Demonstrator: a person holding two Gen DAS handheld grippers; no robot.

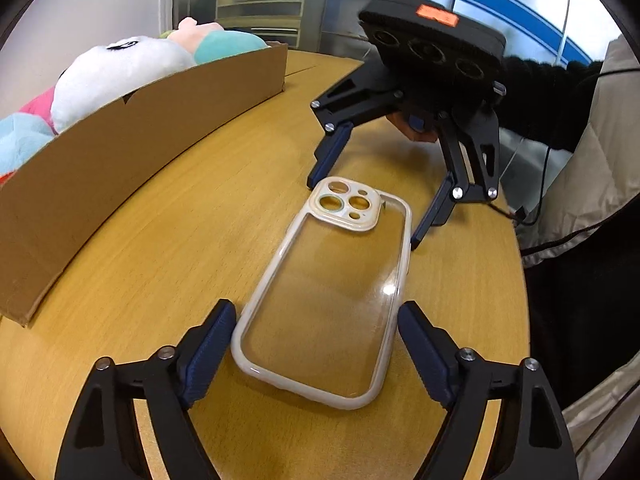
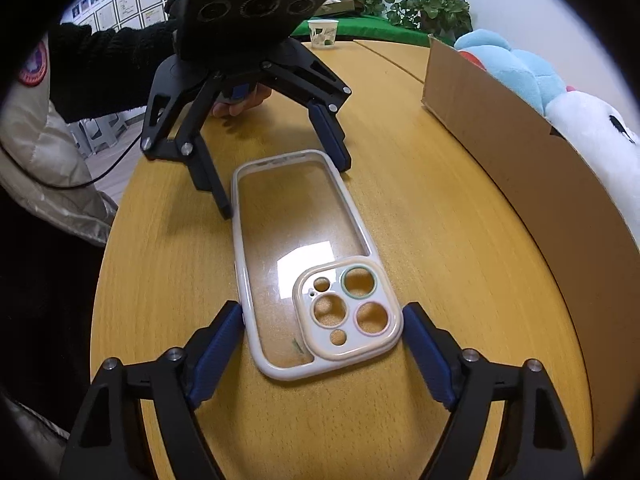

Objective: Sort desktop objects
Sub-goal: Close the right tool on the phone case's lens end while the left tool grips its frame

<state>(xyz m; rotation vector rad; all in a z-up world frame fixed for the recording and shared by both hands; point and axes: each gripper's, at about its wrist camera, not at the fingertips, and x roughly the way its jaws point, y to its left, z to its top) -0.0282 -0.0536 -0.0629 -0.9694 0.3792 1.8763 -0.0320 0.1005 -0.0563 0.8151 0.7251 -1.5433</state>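
Observation:
A clear phone case (image 1: 332,300) with a cream rim and camera cut-outs lies flat on the wooden table (image 1: 160,280). My left gripper (image 1: 316,320) is open and straddles the case's plain end, its blue pads close beside the rim. My right gripper (image 1: 362,214) faces it from the far end, open, fingers on either side of the camera end. In the right wrist view the right gripper (image 2: 324,314) straddles the camera block of the case (image 2: 288,216), and the left gripper (image 2: 285,189) stands open over the other end.
A cardboard box (image 1: 140,140) holding plush toys (image 1: 120,68) runs along one side of the table; the box (image 2: 520,152) also shows in the right wrist view. A paper cup (image 2: 323,33) stands at the far edge near potted plants (image 2: 428,8). A person's jacket (image 1: 592,200) borders the table.

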